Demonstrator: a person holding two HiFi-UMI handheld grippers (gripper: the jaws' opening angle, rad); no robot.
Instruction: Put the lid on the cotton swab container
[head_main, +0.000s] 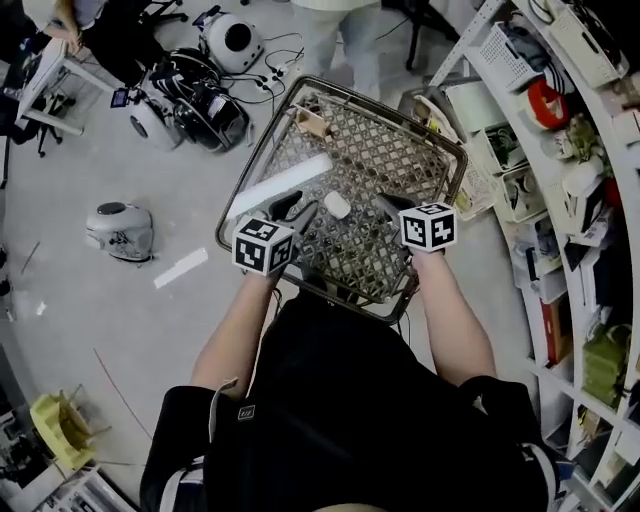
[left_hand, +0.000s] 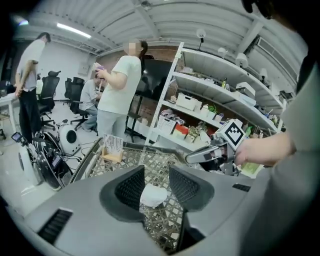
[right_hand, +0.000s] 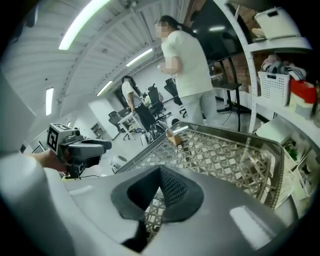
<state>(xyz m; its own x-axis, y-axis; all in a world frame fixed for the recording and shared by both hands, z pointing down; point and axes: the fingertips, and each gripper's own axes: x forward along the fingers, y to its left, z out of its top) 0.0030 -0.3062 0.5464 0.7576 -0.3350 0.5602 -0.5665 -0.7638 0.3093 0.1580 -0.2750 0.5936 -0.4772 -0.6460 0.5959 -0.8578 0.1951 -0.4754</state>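
A small white round piece (head_main: 337, 205), the lid or the swab container, I cannot tell which, lies on the wire-mesh tabletop (head_main: 400, 160). My left gripper (head_main: 303, 207) points at it from the left. In the left gripper view the white piece (left_hand: 153, 195) shows in the gap between the jaws of my left gripper (left_hand: 156, 172), which stand apart and do not press on it. My right gripper (head_main: 388, 203) hovers just right of the piece. In the right gripper view the jaws of my right gripper (right_hand: 160, 172) meet at the tips with nothing in them.
A long pale strip (head_main: 280, 185) lies on the mesh at the left. A small wooden card stand (head_main: 312, 120) sits at the far edge. Loaded shelves (head_main: 560, 150) rise on the right. Gear and cables (head_main: 190, 95) lie on the floor at the left, and a person (head_main: 340, 30) stands beyond the table.
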